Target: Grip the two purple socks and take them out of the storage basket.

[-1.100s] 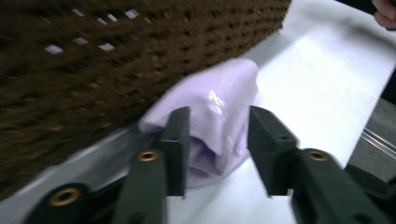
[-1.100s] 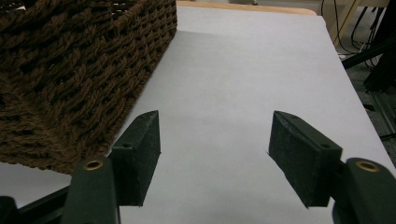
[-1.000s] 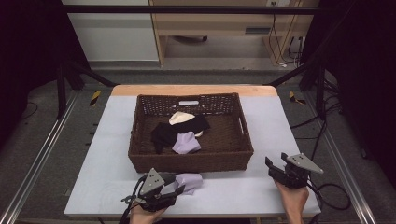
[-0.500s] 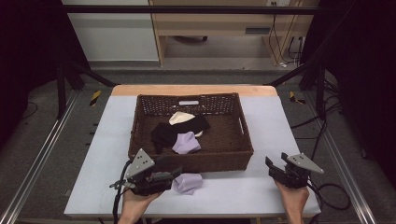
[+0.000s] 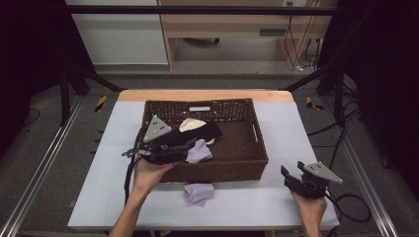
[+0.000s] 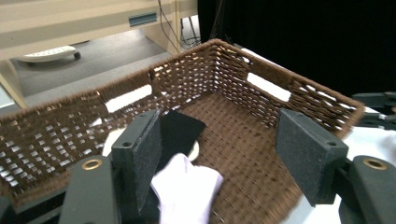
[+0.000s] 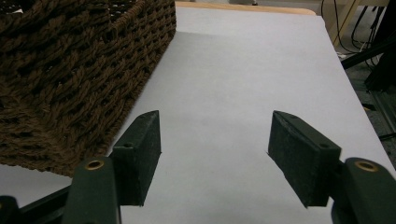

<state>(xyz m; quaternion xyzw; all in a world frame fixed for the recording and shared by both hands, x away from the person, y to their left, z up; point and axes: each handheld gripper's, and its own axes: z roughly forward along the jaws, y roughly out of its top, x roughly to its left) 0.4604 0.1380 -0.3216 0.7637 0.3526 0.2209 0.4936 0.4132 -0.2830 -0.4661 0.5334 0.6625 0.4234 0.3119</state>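
Left claw (image 6: 217, 163) wide open, empty | right claw (image 7: 215, 154) likewise | basket (image 5: 217, 170) contents part-hidden

The left gripper (image 5: 170, 148) reaches forward with fingers (image 6: 140, 154) spread wide; the right gripper (image 5: 296, 181) sits low, seemingly resting, likewise parted.
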